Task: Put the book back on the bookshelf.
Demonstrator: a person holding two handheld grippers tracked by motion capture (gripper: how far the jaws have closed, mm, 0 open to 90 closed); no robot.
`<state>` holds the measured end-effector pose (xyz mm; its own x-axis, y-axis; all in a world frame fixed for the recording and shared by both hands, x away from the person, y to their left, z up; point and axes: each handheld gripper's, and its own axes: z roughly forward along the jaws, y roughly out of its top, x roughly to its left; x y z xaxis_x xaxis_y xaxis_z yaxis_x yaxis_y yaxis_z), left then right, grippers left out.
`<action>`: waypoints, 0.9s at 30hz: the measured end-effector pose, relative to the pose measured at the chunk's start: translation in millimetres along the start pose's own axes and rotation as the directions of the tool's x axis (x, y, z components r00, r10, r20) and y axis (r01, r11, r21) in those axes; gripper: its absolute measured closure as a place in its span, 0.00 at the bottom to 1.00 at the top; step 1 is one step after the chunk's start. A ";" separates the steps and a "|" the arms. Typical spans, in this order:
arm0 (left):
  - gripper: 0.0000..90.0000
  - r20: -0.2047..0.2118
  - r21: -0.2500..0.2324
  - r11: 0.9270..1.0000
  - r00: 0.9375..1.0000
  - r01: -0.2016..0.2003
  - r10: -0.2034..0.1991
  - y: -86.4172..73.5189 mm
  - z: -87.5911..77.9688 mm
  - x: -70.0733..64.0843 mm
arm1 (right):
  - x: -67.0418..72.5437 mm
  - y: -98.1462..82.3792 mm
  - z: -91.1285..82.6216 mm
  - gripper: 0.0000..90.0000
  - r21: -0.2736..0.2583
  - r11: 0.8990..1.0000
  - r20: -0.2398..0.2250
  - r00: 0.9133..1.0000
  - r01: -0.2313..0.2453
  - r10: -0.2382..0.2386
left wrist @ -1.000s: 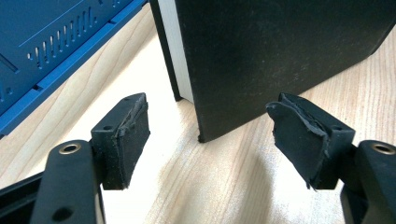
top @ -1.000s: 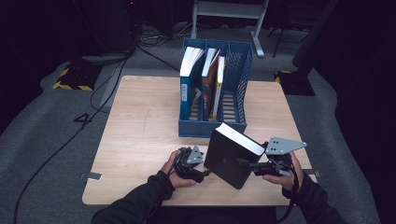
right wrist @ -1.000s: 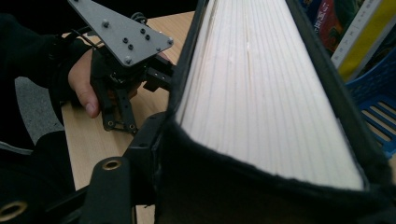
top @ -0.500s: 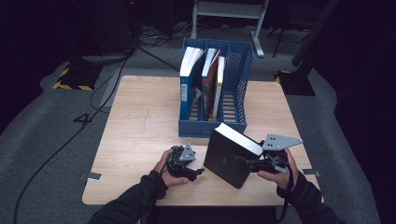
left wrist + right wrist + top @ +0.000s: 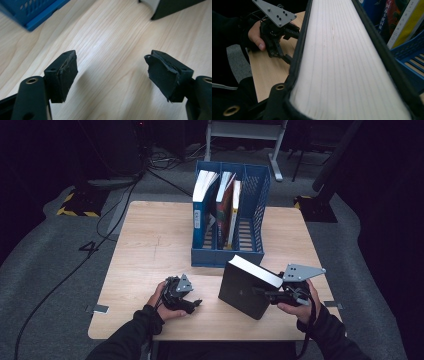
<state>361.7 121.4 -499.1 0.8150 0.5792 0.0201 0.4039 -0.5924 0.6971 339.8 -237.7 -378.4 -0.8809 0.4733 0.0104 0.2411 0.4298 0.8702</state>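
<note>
A thick black book (image 5: pixel 245 287) with white page edges (image 5: pixel 342 57) stands tilted on its lower edge near the front of the wooden table (image 5: pixel 150 245). My right gripper (image 5: pixel 261 293) is shut on it from the right, its jaws hugging both covers; they have just been closing on the book. My left gripper (image 5: pixel 192 304) lies low over the table to the left of the book, apart from it. Its jaws (image 5: pixel 110 72) stand open and have just been opening, with nothing but bare wood between them. From the right gripper view, the left gripper (image 5: pixel 285 57) shows beyond the book.
A blue file rack (image 5: pixel 227 257) stands behind the black book at the table's middle, holding a blue book (image 5: pixel 202 205) and thinner red and yellow ones (image 5: pixel 229 205); its right slot is vacant. Cables lie on the grey floor (image 5: pixel 60 270) to the left.
My left gripper has slid left across the table, away from the black book. The right gripper and the book have kept their place.
</note>
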 end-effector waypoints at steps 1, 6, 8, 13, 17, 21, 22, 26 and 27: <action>0.27 -0.012 0.005 1.000 1.000 0.006 -0.006 -1.1 -0.1 1.8 | -0.7 0.1 -0.8 0.58 0.001 1.000 0.001 1.000 -0.002 0.002; 0.25 0.012 0.002 0.999 0.999 0.034 -0.034 -2.9 2.9 7.0 | -1.8 0.9 -6.6 0.59 0.011 1.000 0.007 1.000 0.019 -0.019; 0.25 0.020 0.000 1.000 0.999 0.030 -0.030 -2.8 3.4 8.2 | -1.1 0.9 -9.2 0.59 0.014 1.000 0.014 1.000 0.025 -0.025; 0.24 0.020 0.002 1.000 0.999 0.026 -0.027 -2.6 3.8 8.4 | -2.1 0.8 -16.8 0.59 0.014 1.000 0.032 0.999 0.027 -0.028; 0.21 0.019 0.008 1.000 0.999 0.026 -0.026 -1.9 4.7 9.9 | -2.0 1.3 -21.9 0.59 0.022 0.999 0.050 0.998 0.043 -0.044; 0.20 0.020 0.008 1.000 0.999 0.026 -0.027 -1.8 4.9 10.1 | -1.4 2.9 -25.5 0.59 0.030 0.998 0.065 0.996 0.052 -0.054; 0.20 0.020 0.008 1.000 0.999 0.026 -0.027 -1.8 4.9 10.1 | -1.3 3.3 -26.4 0.60 0.031 0.998 0.068 0.996 0.052 -0.054; 0.20 0.020 0.008 1.000 0.999 0.027 -0.027 -1.8 5.0 10.1 | -0.8 4.9 -29.9 0.60 0.041 0.997 0.093 0.994 0.061 -0.064; 0.20 0.019 0.008 1.000 0.999 0.027 -0.027 -1.8 5.0 10.1 | -0.6 5.4 -31.0 0.60 0.045 0.997 0.096 0.993 0.062 -0.066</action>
<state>371.3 125.5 -503.7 0.8115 0.5842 -0.0126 0.4290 -0.5810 0.6917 329.0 -259.5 -358.4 -0.8519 0.5151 -0.0945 0.2038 0.4923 0.8462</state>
